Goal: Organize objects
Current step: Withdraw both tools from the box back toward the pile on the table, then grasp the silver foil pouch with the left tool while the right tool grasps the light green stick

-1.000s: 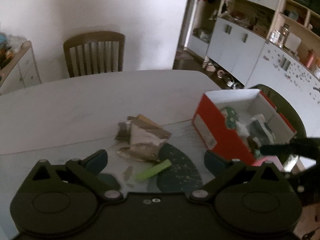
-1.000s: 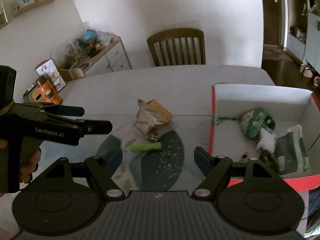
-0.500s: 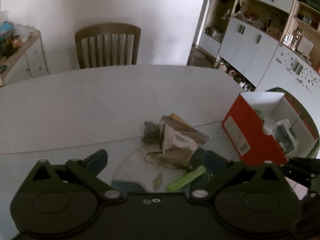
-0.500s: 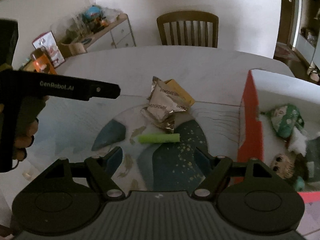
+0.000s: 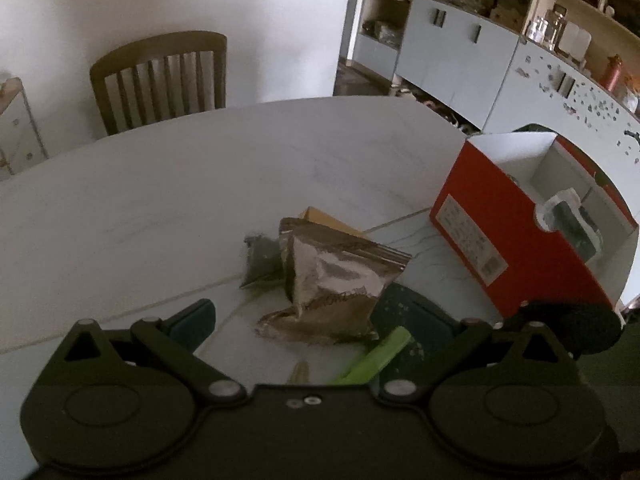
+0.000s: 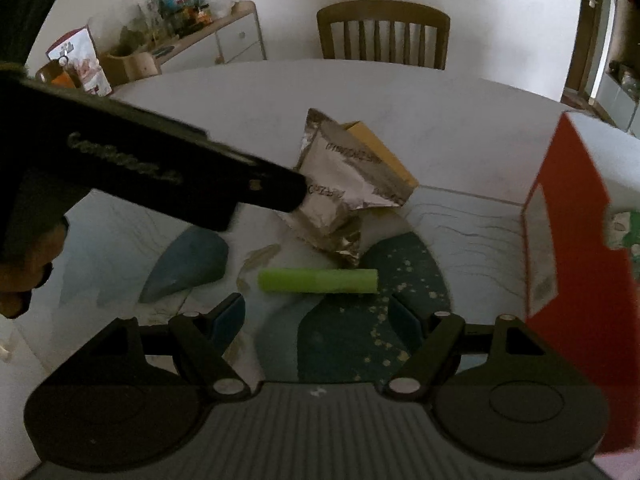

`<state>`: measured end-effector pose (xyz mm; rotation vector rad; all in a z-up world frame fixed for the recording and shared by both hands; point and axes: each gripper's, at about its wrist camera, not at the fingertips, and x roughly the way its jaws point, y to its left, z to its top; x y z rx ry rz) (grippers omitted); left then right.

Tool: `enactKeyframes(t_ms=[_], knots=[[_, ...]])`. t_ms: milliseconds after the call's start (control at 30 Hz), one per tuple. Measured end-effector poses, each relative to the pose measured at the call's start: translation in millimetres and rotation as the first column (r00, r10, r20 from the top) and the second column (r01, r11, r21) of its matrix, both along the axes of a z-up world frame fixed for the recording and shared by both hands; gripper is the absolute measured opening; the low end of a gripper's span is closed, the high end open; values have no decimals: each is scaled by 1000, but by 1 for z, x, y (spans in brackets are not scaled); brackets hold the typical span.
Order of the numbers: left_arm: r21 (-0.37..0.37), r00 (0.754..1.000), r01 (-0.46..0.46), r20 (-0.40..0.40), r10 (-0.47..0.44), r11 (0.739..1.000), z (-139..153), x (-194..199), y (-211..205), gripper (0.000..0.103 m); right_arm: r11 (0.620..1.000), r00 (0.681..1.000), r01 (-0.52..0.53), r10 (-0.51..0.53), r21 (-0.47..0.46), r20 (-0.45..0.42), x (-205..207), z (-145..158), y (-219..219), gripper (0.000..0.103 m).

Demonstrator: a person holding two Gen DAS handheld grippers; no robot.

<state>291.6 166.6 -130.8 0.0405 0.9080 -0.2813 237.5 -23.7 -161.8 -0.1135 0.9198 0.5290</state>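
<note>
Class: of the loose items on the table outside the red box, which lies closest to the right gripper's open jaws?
The green stick, lying flat just ahead of the jaws; the silver foil packet and yellow packet sit farther back.

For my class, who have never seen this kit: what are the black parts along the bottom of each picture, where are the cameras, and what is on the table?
A person holds one two-finger gripper in each hand; a fisheye camera on each looks along its fingers. One picture comes from the left gripper, the other from the right gripper. Both are open and hold nothing. On the table lie a green stick, a crumpled silver packet partly covering a yellow item, and an open red box with things inside. The dark bar at left in the right view is the left gripper.
</note>
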Motion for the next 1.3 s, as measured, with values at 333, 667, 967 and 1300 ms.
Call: enactKeyframes(t_ms=[333, 667, 967, 1300], knots=[[4, 994, 101, -38, -101, 995, -21, 26, -19, 102, 999, 999, 27, -27, -17, 19, 13, -22, 7, 78], [7, 989, 133, -74, -132, 991, -37, 42, -23, 86, 999, 999, 19, -17, -37, 46, 22, -32, 21, 82], [0, 990, 118, -76, -118, 993, -42, 43, -19, 64, 998, 998, 13, -10, -59, 62, 27, -35, 25, 83], [10, 991, 116, -69, -115, 993, -41, 42, -17, 48, 997, 998, 6, -1, -77, 66, 26, -33, 24, 61]])
